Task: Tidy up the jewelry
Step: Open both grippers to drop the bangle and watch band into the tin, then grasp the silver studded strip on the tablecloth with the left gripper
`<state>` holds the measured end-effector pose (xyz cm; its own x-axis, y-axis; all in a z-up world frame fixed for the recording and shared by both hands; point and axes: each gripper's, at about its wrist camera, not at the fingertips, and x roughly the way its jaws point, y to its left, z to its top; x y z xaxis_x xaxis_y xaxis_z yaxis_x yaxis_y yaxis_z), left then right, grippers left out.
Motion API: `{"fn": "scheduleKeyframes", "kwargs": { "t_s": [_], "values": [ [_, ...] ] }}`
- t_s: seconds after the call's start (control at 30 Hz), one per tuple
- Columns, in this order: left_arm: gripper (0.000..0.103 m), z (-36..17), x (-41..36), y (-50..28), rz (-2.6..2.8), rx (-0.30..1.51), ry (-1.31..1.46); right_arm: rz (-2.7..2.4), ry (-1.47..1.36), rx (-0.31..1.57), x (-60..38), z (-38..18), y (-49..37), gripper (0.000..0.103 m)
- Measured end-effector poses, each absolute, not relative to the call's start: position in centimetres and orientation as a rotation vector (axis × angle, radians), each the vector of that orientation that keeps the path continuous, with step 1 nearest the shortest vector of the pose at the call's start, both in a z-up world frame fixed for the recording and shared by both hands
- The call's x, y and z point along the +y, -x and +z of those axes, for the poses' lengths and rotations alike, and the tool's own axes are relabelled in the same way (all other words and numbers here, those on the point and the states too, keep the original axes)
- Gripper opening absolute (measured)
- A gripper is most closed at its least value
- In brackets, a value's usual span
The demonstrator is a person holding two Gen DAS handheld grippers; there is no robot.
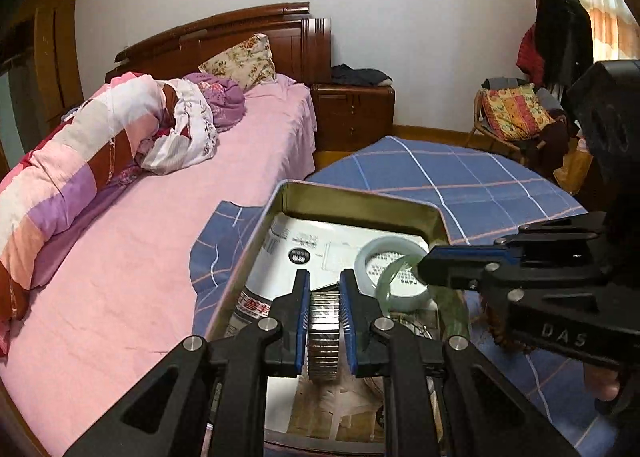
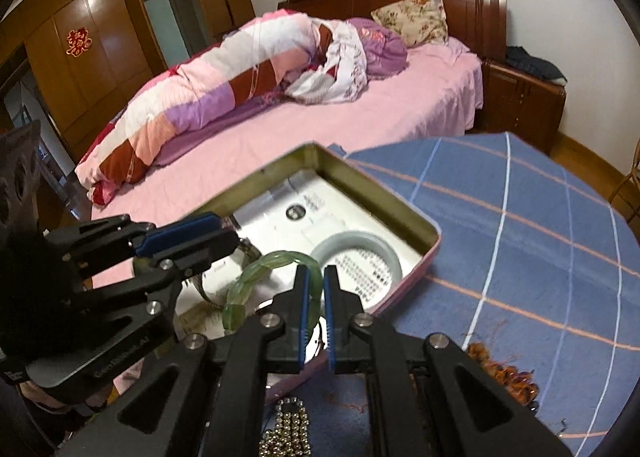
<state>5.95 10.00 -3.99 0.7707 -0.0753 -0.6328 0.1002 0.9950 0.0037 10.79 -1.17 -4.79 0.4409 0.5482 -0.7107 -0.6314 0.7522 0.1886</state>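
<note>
An open metal tin (image 1: pixel 362 199) (image 2: pixel 384 193) lined with printed paper sits on a blue plaid cloth. My left gripper (image 1: pixel 324 289) is shut on a silver metal link watch band (image 1: pixel 323 331) and holds it over the tin; it also shows in the right wrist view (image 2: pixel 236 237). My right gripper (image 2: pixel 315 277) is shut on a green segmented jade bracelet (image 2: pixel 256 277) (image 1: pixel 394 271) above the tin. A pale jade bangle (image 1: pixel 368 257) (image 2: pixel 356 242) lies inside the tin.
A beaded silver chain (image 2: pixel 286 431) and a brown amber bead strand (image 2: pixel 504 373) lie on the blue cloth (image 2: pixel 520 237) near the tin. A pink bed (image 1: pixel 160 257) with rolled quilts is to the left. A nightstand (image 1: pixel 352 113) and a chair (image 1: pixel 516 117) stand behind.
</note>
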Motion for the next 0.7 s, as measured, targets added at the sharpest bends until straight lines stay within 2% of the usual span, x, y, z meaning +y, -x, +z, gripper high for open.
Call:
{"fn": "scheduleKeyframes", "kwargs": {
  "t_s": [0.13, 0.17, 0.2, 0.23, 0.27, 0.37, 0.4, 0.7],
  "values": [
    [0.015, -4.1, 9.9, -5.9, -0.096, 0.682, -0.032, 0.741, 0.089, 0.860, -1.4, -5.3, -11.0, 0.015],
    [0.021, -4.1, 9.8, -5.9, -0.095, 0.686, -0.032, 0.738, 0.080, 0.856, -1.8, -5.2, -10.9, 0.015],
    [0.037, -4.0, 9.7, -5.8, -0.086, 0.686, -0.038, 0.735, 0.074, 0.855, -2.0, -5.2, -10.9, 0.022],
    [0.048, -3.9, 9.6, -5.7, -0.078, 0.681, -0.041, 0.738, 0.065, 0.853, -2.2, -5.1, -10.8, 0.030],
    [0.063, -3.6, 9.5, -5.3, -0.053, 0.656, -0.046, 0.743, 0.053, 0.847, -2.4, -4.9, -10.7, 0.033],
    [0.078, -2.9, 9.5, -4.4, -0.058, 0.625, -0.024, 0.691, 0.037, 0.833, -4.0, -4.3, -10.1, 0.051],
    [0.080, -2.8, 9.5, -4.2, -0.062, 0.620, -0.016, 0.687, 0.014, 0.832, -4.6, -4.1, -9.9, 0.055],
    [0.080, -2.7, 6.0, -0.3, -0.127, 0.593, -0.043, 0.523, -0.021, 0.843, -13.9, -4.7, -6.0, 0.055]
  ]
}}
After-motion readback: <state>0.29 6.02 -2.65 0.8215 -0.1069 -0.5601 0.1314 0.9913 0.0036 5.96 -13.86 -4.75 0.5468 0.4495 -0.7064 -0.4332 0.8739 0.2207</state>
